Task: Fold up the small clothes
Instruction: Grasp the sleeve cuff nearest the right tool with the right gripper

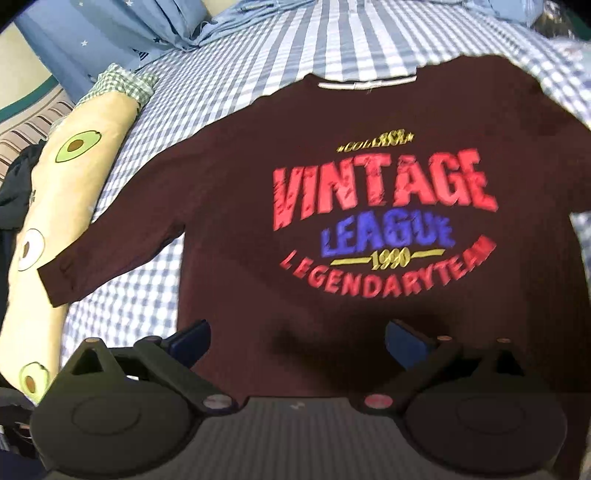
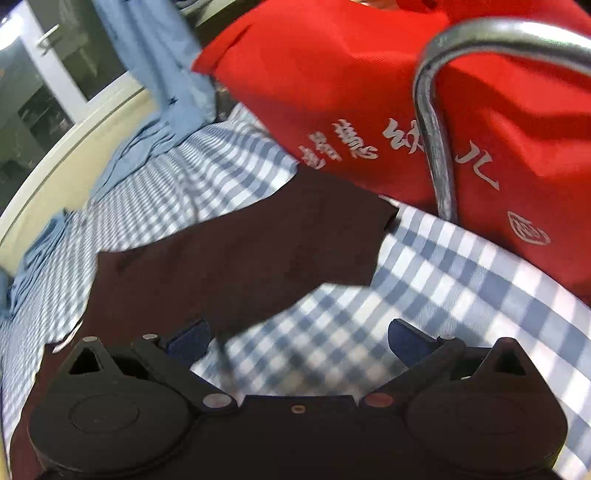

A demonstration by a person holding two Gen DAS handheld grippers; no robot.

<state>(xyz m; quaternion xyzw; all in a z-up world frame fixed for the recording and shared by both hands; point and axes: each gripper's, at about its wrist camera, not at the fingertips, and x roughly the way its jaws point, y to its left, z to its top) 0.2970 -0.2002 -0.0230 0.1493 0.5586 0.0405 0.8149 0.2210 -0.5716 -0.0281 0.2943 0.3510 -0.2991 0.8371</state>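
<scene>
shirt spread flat, both claws hovering

the maroon shirt (image 1: 332, 177) lies print-up on the checked bed (image 1: 229, 74), one sleeve out toward the avocado pillow (image 1: 62, 173). best pinch each sleeve near its cuff and carry it inward evenly. left claw (image 1: 297, 341) gapes wide over the hem, holding nothing. right claw (image 2: 299, 339) also gapes, empty, above the other sleeve (image 2: 258, 240), beside the red bag (image 2: 369, 92).

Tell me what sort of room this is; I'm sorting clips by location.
Most likely a bedroom: the maroon shirt lies flat on a checked bedsheet, an avocado-print pillow beside it, blue bedding bunched beyond.
</scene>
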